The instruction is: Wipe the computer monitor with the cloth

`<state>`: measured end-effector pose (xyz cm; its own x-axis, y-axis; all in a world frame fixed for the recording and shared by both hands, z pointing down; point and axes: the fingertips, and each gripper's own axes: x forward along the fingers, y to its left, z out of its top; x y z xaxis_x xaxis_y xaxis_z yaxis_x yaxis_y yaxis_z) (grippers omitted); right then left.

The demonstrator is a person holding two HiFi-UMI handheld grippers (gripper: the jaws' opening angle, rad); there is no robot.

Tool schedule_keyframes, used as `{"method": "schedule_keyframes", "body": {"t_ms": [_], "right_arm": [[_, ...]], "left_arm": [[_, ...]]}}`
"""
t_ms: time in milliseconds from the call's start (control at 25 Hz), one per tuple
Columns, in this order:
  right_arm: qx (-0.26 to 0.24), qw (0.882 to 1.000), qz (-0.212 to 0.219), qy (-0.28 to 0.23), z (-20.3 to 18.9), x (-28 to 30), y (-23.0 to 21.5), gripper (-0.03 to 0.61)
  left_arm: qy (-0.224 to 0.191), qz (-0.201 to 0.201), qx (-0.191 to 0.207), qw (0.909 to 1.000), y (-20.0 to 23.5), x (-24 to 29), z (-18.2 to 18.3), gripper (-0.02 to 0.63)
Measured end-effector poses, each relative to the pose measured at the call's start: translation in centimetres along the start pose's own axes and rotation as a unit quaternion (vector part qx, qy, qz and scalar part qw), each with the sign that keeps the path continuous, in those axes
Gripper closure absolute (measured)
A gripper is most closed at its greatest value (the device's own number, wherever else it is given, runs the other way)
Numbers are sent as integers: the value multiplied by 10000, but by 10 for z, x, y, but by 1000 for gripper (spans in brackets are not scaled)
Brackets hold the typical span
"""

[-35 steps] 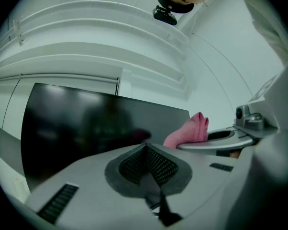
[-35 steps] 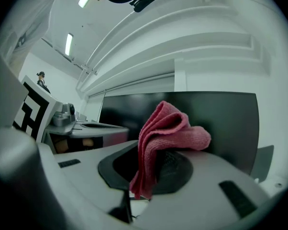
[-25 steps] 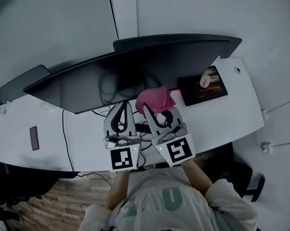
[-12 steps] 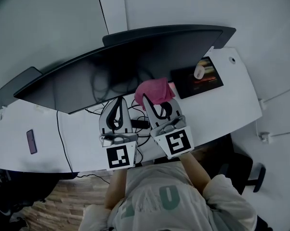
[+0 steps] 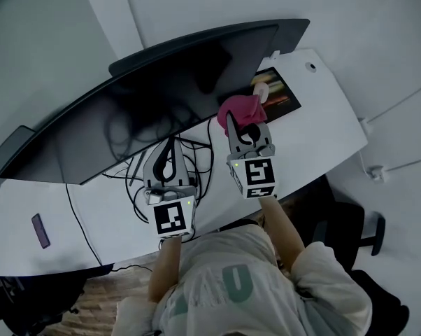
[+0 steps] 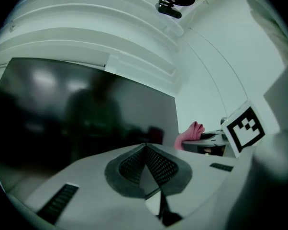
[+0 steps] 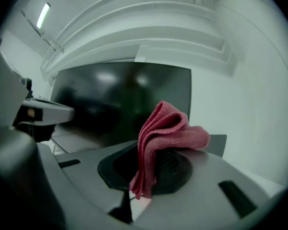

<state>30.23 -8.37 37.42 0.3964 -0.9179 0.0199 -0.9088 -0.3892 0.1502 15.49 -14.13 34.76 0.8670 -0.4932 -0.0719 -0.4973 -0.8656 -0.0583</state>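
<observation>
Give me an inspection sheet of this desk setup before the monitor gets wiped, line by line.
Surface: white desk, bare at its right end.
Job's things: dark curved monitor standing on the desk; pink cloth bunched in the right gripper near the screen's right end, contact cannot be told.
Clutter: dark tablet-like panel beyond the cloth; small phone-like item far left.
Grippers: left gripper shut, empty; right gripper shut on the cloth.
Cables: black tangle below the monitor, beside the left gripper.
Surroundings: pale wall, wood floor, black chair.
</observation>
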Motion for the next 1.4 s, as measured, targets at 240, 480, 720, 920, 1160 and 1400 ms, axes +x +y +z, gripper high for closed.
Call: {"method": "schedule_keyframes", "body": {"t_ms": [240, 480, 720, 920, 1160, 1400], "right_arm": [[-17, 9966, -502, 652, -66, 12, -52, 534], [161, 9874, -714, 1402, -137, 25, -71, 534], [357, 9800, -719, 1819, -190, 39, -74, 534], [737, 9791, -747, 1744, -201, 46, -77, 534], [1039, 9787, -717, 1619, -203, 61, -70, 534], [1123, 9784, -674, 1597, -208, 67, -62, 534]], "left_arm": [[224, -199, 93, 9995, -16, 13, -21, 600], [385, -295, 126, 9987, -23, 18, -28, 600], [376, -217, 159, 9989, -20, 17, -24, 600], [425, -273, 307, 9983, -24, 15, -28, 600], [466, -178, 426, 9978, -13, 10, -29, 600], [660, -97, 517, 9964, -5, 2, -37, 600]]}}
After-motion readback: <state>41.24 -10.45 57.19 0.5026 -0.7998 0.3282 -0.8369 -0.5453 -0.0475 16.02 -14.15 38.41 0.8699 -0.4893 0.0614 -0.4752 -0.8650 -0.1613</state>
